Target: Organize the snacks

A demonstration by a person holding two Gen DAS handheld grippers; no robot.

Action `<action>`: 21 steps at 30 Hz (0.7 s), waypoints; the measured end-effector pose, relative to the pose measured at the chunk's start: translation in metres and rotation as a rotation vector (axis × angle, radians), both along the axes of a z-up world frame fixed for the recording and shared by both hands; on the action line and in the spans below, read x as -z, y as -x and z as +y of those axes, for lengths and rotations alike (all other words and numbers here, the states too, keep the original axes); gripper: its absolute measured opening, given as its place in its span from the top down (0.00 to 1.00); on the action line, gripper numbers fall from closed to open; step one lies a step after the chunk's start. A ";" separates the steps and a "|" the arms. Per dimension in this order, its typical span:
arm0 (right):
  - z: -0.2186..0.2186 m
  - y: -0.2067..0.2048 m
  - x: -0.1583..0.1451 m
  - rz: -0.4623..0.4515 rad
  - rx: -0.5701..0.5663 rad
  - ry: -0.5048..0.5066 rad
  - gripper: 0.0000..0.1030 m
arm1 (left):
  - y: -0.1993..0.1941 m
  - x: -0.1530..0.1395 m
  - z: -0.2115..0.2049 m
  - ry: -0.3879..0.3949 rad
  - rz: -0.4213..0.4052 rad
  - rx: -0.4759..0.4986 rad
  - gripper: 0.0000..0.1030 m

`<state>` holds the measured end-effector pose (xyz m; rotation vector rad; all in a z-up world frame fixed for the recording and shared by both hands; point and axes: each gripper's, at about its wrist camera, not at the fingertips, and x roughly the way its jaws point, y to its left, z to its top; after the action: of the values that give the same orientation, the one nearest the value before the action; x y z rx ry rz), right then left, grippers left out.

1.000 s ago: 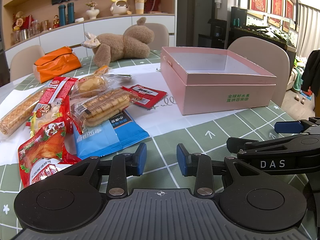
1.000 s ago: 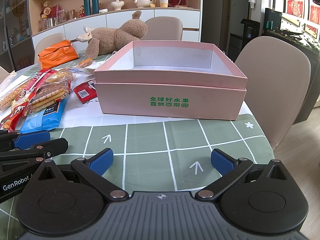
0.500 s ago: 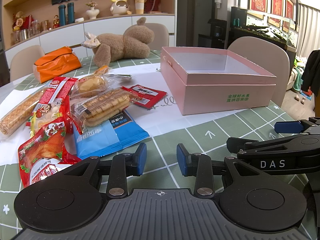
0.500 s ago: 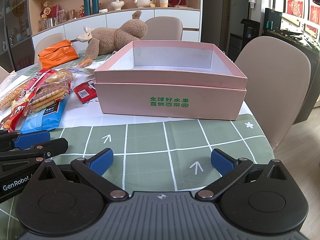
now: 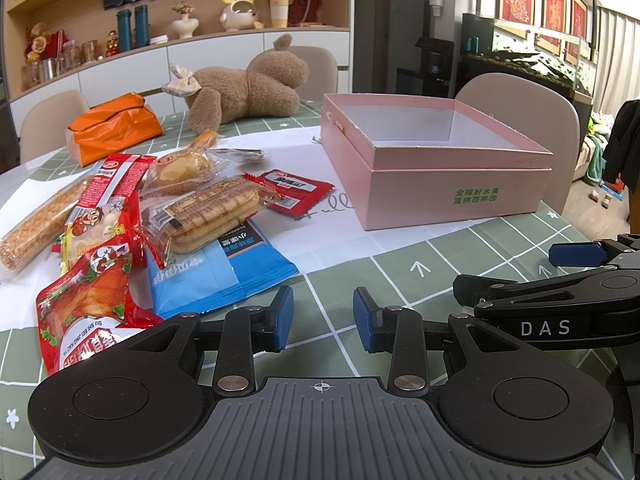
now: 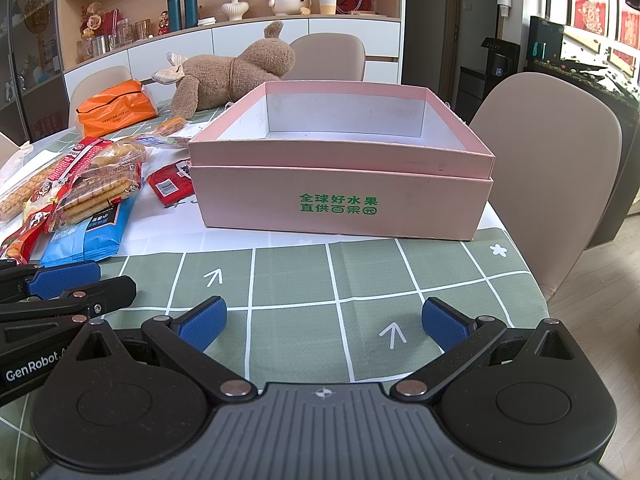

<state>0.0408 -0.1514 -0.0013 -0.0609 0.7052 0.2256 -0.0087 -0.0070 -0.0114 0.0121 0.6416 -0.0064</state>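
Observation:
An open pink box [image 5: 460, 196] [image 6: 340, 204] stands on the green checked tablecloth, nothing inside it. Left of it lies a heap of snacks: a blue packet [image 5: 216, 268] [image 6: 88, 232], a clear pack of biscuits [image 5: 208, 212] [image 6: 96, 196], a small red sachet [image 5: 296, 190] [image 6: 170, 184], red packets [image 5: 92, 292] and a long wafer roll [image 5: 32, 224]. My left gripper [image 5: 322, 318] hovers over bare cloth just right of the blue packet, jaws a narrow gap apart, nothing between them. My right gripper [image 6: 324, 322] stands wide open in front of the box.
An orange bag [image 5: 112, 128] and a brown plush toy [image 5: 248, 92] lie at the table's far side. Beige chairs [image 6: 552, 184] ring the table; its right edge [image 6: 532, 276] is close to my right gripper. A cabinet with ornaments lines the back wall.

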 end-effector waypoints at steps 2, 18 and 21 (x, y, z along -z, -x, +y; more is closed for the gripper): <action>0.000 0.000 0.000 0.000 0.000 0.000 0.00 | 0.000 0.000 0.000 0.000 0.000 0.000 0.63; -0.001 0.000 0.000 0.000 0.000 -0.001 0.00 | 0.001 0.002 0.000 0.003 0.000 0.000 0.63; -0.001 -0.006 -0.007 0.054 -0.031 0.012 0.00 | -0.002 0.002 0.000 -0.015 -0.002 0.022 0.62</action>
<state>0.0468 -0.1519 0.0059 -0.0778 0.7599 0.2533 -0.0064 -0.0073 -0.0131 0.0334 0.6393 -0.0234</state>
